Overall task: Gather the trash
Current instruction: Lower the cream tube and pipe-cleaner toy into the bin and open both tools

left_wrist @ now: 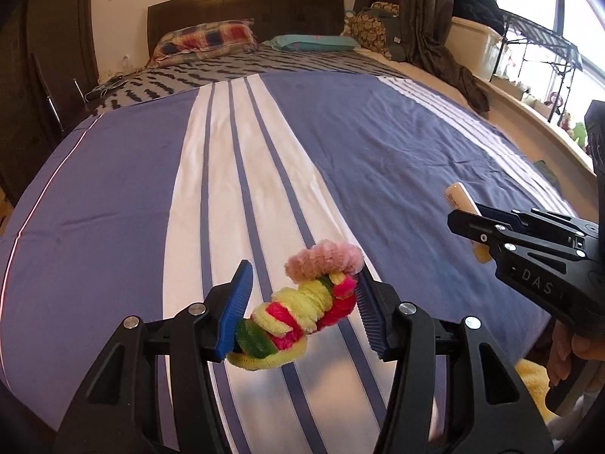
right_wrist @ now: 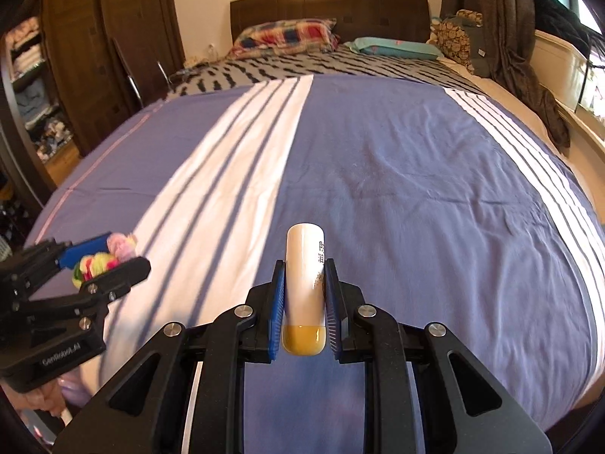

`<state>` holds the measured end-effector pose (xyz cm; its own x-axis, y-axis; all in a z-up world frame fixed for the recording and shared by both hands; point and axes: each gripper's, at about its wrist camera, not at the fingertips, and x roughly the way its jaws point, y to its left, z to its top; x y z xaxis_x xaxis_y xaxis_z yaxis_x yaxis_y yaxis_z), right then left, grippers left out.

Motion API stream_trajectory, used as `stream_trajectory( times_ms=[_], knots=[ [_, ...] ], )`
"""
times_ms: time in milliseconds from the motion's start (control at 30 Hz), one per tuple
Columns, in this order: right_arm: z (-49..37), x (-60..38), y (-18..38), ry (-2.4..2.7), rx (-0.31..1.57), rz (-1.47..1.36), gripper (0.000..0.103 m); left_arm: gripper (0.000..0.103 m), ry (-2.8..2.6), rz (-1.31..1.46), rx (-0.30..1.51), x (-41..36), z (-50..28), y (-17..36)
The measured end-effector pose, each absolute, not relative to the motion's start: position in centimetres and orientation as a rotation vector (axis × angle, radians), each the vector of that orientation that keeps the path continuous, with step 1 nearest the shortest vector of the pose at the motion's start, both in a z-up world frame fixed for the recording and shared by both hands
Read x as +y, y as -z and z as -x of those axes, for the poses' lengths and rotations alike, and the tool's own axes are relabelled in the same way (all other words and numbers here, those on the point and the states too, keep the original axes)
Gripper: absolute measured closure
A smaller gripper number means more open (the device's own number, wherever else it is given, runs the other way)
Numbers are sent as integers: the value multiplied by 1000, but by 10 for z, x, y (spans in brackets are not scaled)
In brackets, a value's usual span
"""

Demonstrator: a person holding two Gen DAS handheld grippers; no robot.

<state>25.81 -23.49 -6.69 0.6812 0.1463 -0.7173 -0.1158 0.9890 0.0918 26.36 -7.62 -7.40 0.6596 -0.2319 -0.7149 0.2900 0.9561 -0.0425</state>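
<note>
Left wrist view: the left gripper (left_wrist: 302, 299) is clamped on a bundle of fuzzy wire (left_wrist: 302, 306) lying crosswise between its pads, above the bedspread (left_wrist: 378, 143), with the right gripper (left_wrist: 467, 223) near on the right. Right wrist view: the right gripper (right_wrist: 304, 310) is clamped on a small tube (right_wrist: 305, 287), long axis pointing forward along the fingers, so both pieces of trash are lifted clear and no bin is visible in either view

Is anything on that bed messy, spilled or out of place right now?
Nothing is spilled. The blue striped bedspread lies bare, only lightly wrinkled. The two stray items are off it: a tangle of fuzzy craft wire in the left gripper, and a cream tube with a yellow cap in the right gripper.
</note>
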Motion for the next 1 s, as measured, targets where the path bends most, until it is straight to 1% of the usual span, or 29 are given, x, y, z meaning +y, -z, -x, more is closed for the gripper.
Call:
stream_trajectory(
  times_ms=[267, 400, 700, 1000],
  knots=[
    [-161, -228, 43, -181, 696, -91, 82, 52, 316, -37, 760, -67, -174, 76],
    [-120, -222, 44, -179, 662, -105, 82, 52, 320, -31, 748, -63, -136, 85],
    [-62, -208, 79, -200, 716, -65, 82, 52, 337, -47, 823, -56, -72, 130],
    [-40, -210, 143, -202, 859, -80, 82, 52, 369, -29, 940, -54, -46, 180]
  ],
)
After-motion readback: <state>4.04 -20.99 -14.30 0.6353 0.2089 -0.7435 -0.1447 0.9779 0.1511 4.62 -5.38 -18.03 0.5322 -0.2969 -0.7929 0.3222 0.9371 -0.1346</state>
